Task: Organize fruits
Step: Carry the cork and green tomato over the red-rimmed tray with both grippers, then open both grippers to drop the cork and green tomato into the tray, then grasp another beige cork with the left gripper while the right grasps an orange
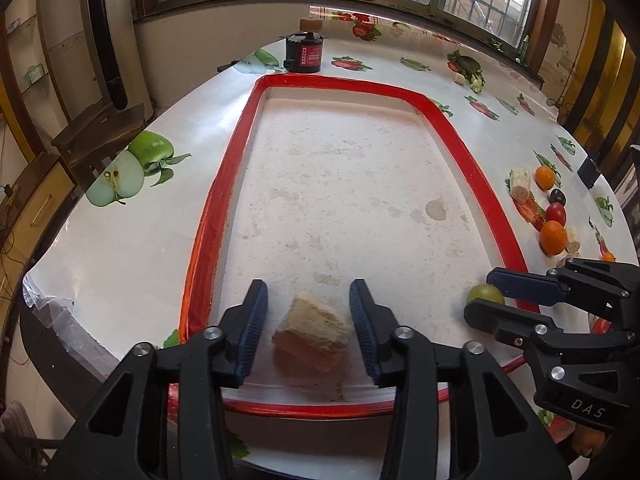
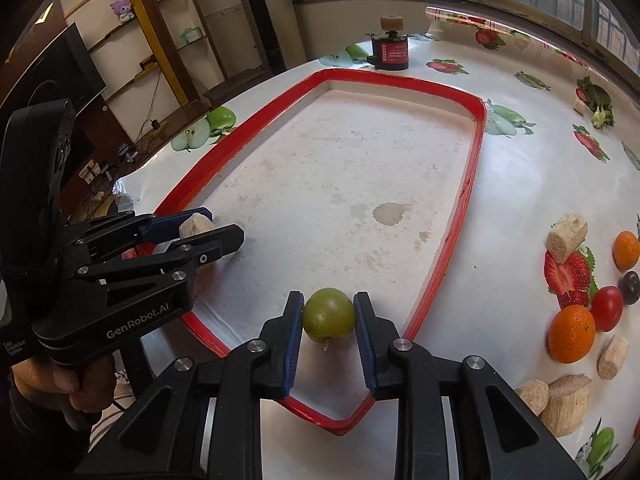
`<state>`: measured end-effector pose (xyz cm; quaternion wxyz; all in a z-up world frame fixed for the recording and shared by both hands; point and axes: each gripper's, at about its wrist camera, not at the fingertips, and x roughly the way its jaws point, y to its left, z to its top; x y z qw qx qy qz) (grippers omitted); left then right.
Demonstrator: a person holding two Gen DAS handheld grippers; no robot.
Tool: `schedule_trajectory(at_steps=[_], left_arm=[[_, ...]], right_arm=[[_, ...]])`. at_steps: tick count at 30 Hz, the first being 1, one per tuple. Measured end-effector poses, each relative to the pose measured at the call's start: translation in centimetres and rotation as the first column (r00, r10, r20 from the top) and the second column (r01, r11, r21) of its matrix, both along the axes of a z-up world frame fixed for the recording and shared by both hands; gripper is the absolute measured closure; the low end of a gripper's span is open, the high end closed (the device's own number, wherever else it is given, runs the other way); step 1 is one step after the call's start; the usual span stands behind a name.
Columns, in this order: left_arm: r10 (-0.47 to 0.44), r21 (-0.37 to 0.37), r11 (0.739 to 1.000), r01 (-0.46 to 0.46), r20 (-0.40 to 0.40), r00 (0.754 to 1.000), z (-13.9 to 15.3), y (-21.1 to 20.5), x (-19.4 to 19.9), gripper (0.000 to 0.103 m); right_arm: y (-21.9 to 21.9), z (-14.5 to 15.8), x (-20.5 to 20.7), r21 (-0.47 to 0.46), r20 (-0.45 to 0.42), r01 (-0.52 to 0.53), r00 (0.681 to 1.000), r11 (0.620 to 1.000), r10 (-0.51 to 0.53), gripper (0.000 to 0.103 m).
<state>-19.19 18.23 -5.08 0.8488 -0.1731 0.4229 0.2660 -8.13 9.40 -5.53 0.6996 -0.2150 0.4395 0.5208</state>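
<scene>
A white tray with a red rim (image 1: 452,128) (image 2: 476,140) lies on the fruit-print tablecloth. Inside its near left corner a tan fibrous chunk (image 1: 312,332) (image 2: 194,226) lies on the tray floor. My left gripper (image 1: 308,320) (image 2: 224,224) stands open around the chunk, with a gap on each side. A green round fruit (image 2: 329,314) (image 1: 486,294) sits low over the tray's near right corner. My right gripper (image 2: 328,320) (image 1: 478,295) is shut on it, both blue pads against its sides. Whether the fruit rests on the tray I cannot tell.
On the cloth right of the tray lie two oranges (image 2: 571,334) (image 2: 626,250), a red tomato (image 2: 607,308), a dark plum (image 2: 630,282) and several tan chunks (image 2: 566,238). A black and red canister (image 1: 304,54) stands beyond the tray's far end. A hand (image 2: 60,384) grips the left handle.
</scene>
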Motion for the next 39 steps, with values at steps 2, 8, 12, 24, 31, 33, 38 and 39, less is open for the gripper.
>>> schedule_trajectory(at_steps=[2, 8, 12, 24, 31, 33, 38, 39], left_arm=[[0.01, 0.015, 1.0, -0.01, 0.009, 1.0, 0.5, -0.1, -0.4, 0.044], [0.031, 0.046, 0.998, -0.031, 0.014, 0.999, 1.9, -0.3, -1.1, 0.039], [0.034, 0.066, 0.997, -0.036, 0.023, 0.999, 2.6, -0.6, -1.5, 0.033], [0.0, 0.08, 0.997, -0.003, 0.036, 0.999, 4.0, -2.8, -0.7, 0.033], [-0.042, 0.082, 0.996, 0.038, 0.042, 0.998, 4.3, -4.6, 0.3, 0.033], [-0.055, 0.08, 0.995, 0.052, 0.042, 0.998, 4.3, -5.2, 0.5, 0.033], [-0.085, 0.075, 0.994, 0.081, 0.056, 0.995, 4.8, -6.6, 1.2, 0.033], [-0.092, 0.075, 0.993, 0.087, 0.062, 0.994, 4.9, -6.9, 1.2, 0.033]], right_arm=[[-0.3, 0.3, -0.1, 0.013, 0.005, -0.005, 1.0, 1.0, 0.005, 0.067], [-1.3, 1.3, -0.8, 0.031, 0.051, -0.008, 0.999, 0.999, 0.007, 0.052], [-2.6, 2.2, -0.9, 0.056, 0.056, 0.002, 0.998, 0.998, -0.005, 0.052], [-9.0, 5.0, 1.0, 0.134, 0.051, 0.112, 0.991, 0.985, -0.12, 0.048], [-13.3, 5.5, 2.7, 0.151, 0.054, 0.199, 0.976, 0.968, -0.21, 0.047], [-14.3, 5.5, 3.0, 0.152, 0.053, 0.223, 0.971, 0.963, -0.233, 0.047], [-16.5, 5.8, 3.8, 0.157, 0.055, 0.272, 0.957, 0.949, -0.283, 0.047], [-16.9, 5.9, 4.0, 0.159, 0.059, 0.281, 0.954, 0.947, -0.293, 0.047]])
